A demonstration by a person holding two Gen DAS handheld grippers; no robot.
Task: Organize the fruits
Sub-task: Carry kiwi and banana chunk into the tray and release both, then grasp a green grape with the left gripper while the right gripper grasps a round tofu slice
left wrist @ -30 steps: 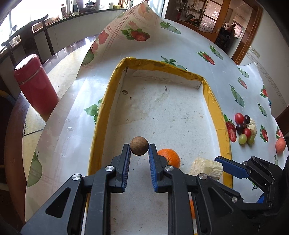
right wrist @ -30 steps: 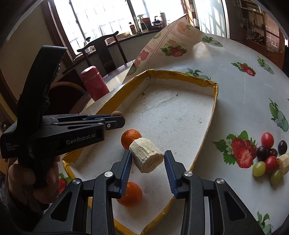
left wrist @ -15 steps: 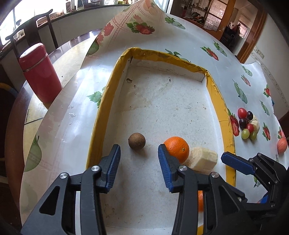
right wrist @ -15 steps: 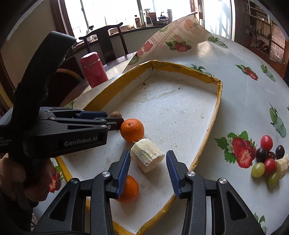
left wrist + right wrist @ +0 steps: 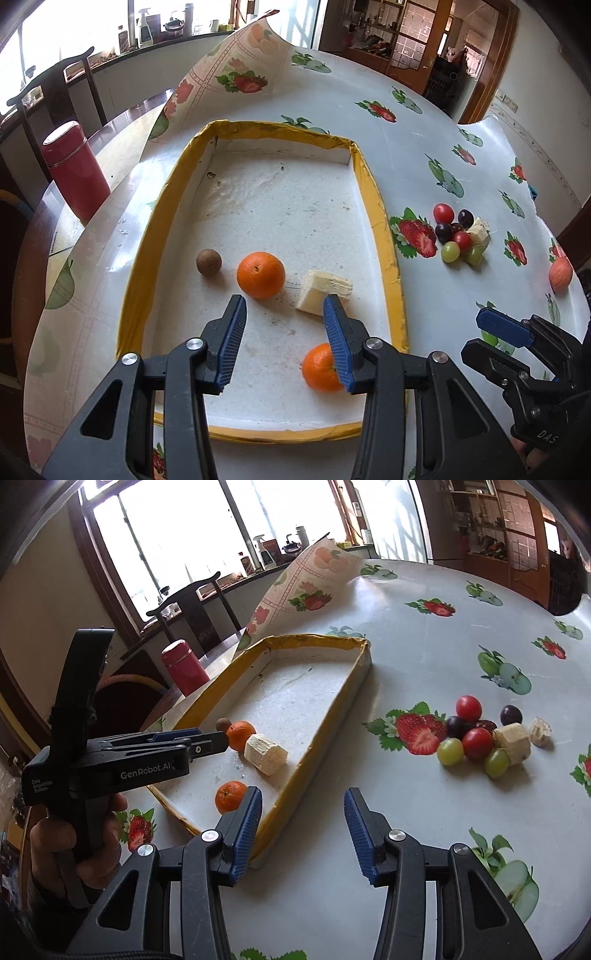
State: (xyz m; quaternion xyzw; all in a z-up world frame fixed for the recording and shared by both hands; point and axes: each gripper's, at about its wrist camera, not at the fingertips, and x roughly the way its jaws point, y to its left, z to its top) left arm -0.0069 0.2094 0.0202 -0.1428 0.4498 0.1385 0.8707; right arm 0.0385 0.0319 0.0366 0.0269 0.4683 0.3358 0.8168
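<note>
A yellow-rimmed white tray [image 5: 376, 218] [image 5: 325, 723] holds a small brown fruit [image 5: 208, 261] [image 5: 222, 724], a large orange [image 5: 260, 274] [image 5: 240, 734], a pale banana chunk [image 5: 324, 290] [image 5: 266, 754] and a smaller orange [image 5: 320, 367] [image 5: 229, 796]. My left gripper [image 5: 284, 336] [image 5: 218, 738] hangs open over the tray's near part with nothing between its fingers. My right gripper [image 5: 303, 830] [image 5: 498, 325] is over the tablecloth just right of the tray; its jaws are opening and empty. Grapes, cherry tomatoes and banana pieces [image 5: 480, 738] [image 5: 458, 236] lie in a pile to the right.
A red flask [image 5: 74, 173] [image 5: 183, 670] stands left of the tray on the bare wooden table. The fruit-print tablecloth's far corner [image 5: 251, 55] is folded up. A pinkish apple [image 5: 560, 274] lies at the right. A hand [image 5: 74, 834] grips the left gripper's handle.
The left gripper let go of the brown fruit, which now lies in the tray, and drew back. The right gripper released the banana chunk, opened and moved right, off the tray.
</note>
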